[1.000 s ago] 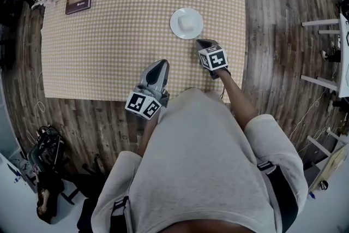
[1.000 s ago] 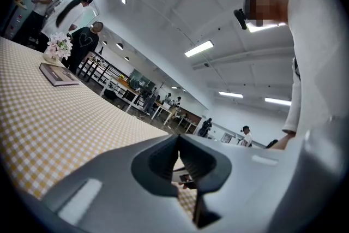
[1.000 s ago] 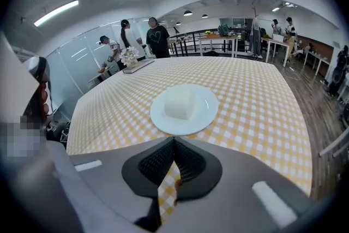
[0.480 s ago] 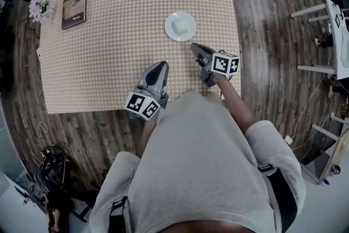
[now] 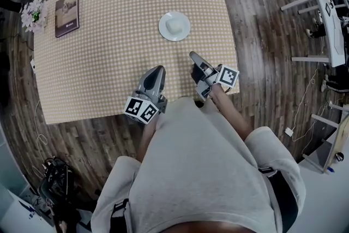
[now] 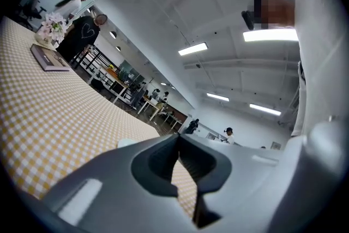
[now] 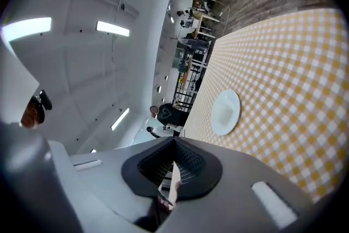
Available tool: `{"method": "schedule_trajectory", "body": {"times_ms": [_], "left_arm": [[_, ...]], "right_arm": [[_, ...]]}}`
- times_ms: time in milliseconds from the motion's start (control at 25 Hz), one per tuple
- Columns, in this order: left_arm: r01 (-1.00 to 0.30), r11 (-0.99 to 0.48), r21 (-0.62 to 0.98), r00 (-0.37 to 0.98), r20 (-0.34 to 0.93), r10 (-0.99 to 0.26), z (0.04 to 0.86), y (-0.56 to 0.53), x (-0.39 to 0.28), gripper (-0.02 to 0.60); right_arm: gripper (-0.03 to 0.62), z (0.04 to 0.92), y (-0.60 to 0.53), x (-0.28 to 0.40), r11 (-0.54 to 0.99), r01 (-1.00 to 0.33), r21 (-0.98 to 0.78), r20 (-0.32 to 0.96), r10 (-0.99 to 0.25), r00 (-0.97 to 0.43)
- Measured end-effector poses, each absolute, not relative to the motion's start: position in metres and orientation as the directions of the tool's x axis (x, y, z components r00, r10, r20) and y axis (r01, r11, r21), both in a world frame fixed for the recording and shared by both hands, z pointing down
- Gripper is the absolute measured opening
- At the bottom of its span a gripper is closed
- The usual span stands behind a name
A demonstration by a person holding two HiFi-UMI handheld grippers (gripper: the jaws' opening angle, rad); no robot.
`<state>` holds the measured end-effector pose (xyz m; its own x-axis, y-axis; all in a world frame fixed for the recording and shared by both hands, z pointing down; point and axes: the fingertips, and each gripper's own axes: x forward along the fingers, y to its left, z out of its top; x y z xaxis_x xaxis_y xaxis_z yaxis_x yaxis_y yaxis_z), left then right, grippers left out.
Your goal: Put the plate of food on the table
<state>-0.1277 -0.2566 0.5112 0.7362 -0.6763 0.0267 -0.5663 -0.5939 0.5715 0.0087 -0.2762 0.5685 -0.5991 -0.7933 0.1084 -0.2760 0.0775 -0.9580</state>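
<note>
A dark plank floor (image 5: 272, 19) runs round the counter (image 5: 109, 68), which is checked yellow and white all over. At its far left corner lie a brown booklet (image 5: 66, 6) and a small bunch of pale flowers (image 5: 32, 13). The plate (image 5: 163, 30) stands flat on the counter, right of centre and well in from every edge. The food (image 5: 174, 24), a pale block, sits in its middle.

Our left tool (image 5: 157, 70) hangs over the near part of the counter, well apart from the plate. The left gripper view shows its jaws pressed together with nothing between them. Our right tool (image 5: 194, 56) is near the right-hand corner, on our side of the plate and not touching it. In the right gripper view its jaws also meet tip to tip and are empty, with the plate in plain sight beyond them.

We judge the setting-down to be done: the plate rests on its own and neither tool has a hold on it. The step in hand looks like the pull-back. The next move calls for no grasp at all. We need only bring both tools back toward us, keeping them off the rim so the plate is not nudged.
</note>
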Motion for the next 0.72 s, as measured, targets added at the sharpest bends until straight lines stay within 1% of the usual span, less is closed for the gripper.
{"method": "schedule_trajectory", "body": {"times_ms": [160,320,480,720], "left_arm": [[-0.577,-0.575,0.580,0.721,0.032,-0.692,0.515,-0.253,-0.133,0.008],[-0.585,-0.558,0.589,0.708,0.034,-0.706,0.519,-0.238,-0.131,0.008],[-0.596,-0.560,0.576,0.703,0.038,-0.710,0.517,-0.213,-0.117,0.008],[-0.610,-0.565,0.556,0.699,0.043,-0.713,0.510,-0.154,-0.083,0.008]], "right_arm": [[-0.002,0.573,-0.261,0.009,0.032,-0.191,-0.981,0.084,-0.820,-0.566],[-0.002,0.582,-0.239,0.011,0.009,-0.170,-0.985,0.089,-0.821,-0.564],[-0.003,0.578,-0.211,0.023,0.053,-0.221,-0.974,0.087,-0.811,-0.579],[-0.002,0.561,-0.160,0.048,0.119,-0.180,-0.977,0.013,-0.799,-0.601]]}}
